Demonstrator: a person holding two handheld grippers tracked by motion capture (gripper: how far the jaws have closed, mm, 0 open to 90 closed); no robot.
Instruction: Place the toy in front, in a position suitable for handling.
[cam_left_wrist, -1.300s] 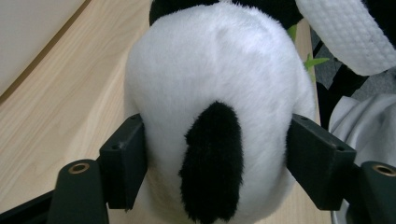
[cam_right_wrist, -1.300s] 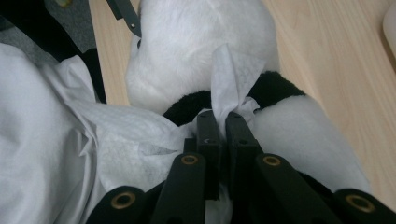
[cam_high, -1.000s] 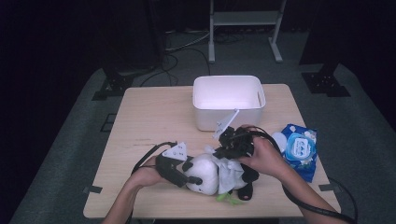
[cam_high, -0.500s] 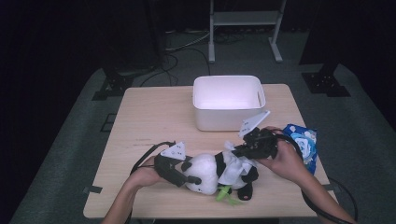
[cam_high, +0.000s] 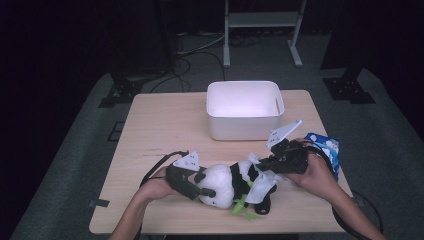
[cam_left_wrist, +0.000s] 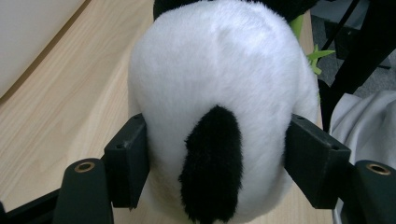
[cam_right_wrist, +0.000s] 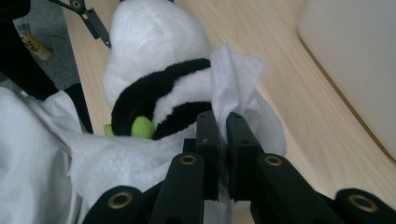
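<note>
Item: plush panda (cam_high: 225, 182), lying on its side near the counter's (cam_high: 165, 125) front edge, about midway along it; white rounded head toward your left hand, black-and-white body toward your right; a black ear patch shows in the left gripper view; a green leaf trim (cam_high: 242, 207) pokes out toward the front edge.

Change noted: a second ago your right hand was over the panda's body; it has since drawn sideways toward the counter's right edge, and the white wipe (cam_high: 262, 182) has come along with it, now stretched off the panda's flank; by my reading you are dragging the wipe across the fur, so a cleaning stroke is ending and the next calls for a return over the body.

Left gripper (cam_high: 192, 182): jaws clamped on the panda's head, one pad on each side; unmoved, steadying the toy.

Right gripper (cam_high: 272, 165): jaws pinched together on a fold of the wipe, as the right gripper view shows; the sheet trails back against the panda.

Also present: white bin (cam_high: 245, 107) toward the counter's back edge, well apart from the panda; blue wipe packet (cam_high: 327, 150) at the right edge, just beside your right hand.
</note>
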